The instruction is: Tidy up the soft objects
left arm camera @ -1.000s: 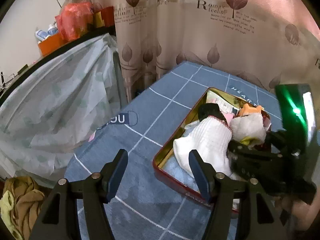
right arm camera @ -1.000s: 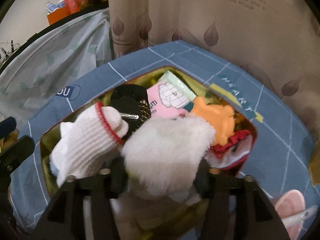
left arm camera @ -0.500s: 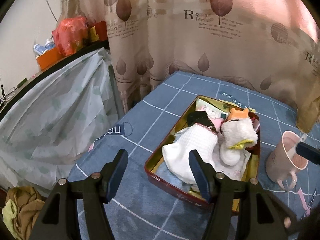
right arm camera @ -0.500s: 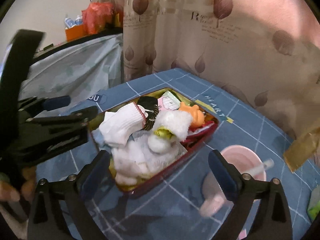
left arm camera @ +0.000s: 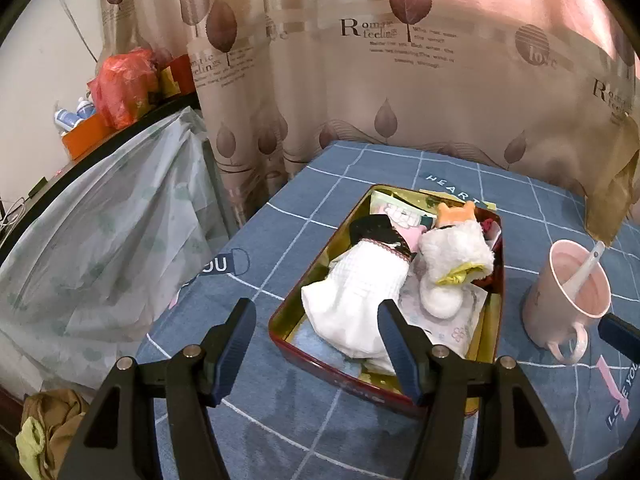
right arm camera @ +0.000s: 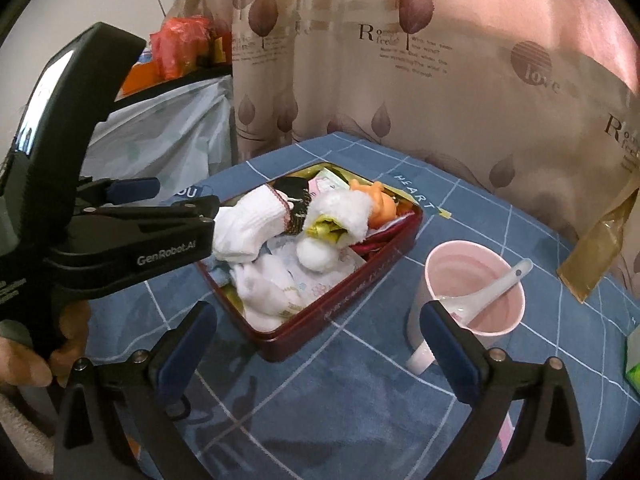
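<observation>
Both grippers tilt down at one red tin (right arm camera: 344, 300): left gripper (left arm camera: 316, 342) spread, empty; right gripper (right arm camera: 316, 332) just opened wide, empty. One pink mug (right arm camera: 472, 276).

Each claw (left arm camera: 316, 326) is built of black plastic arms tipped with blue pads (right arm camera: 182, 346), fastened by silver screws; "GenRobot.AI" is printed in white at nine o'clock.

**Blue checked tablecloth and its load**

The table, under a blue cloth with white grid lines (right arm camera: 360, 392), carries a red tin (right arm camera: 336, 312) piled with soft items, with a pink mug (right arm camera: 472, 280) holding a white spoon (right arm camera: 508, 278) just beside it.
</observation>
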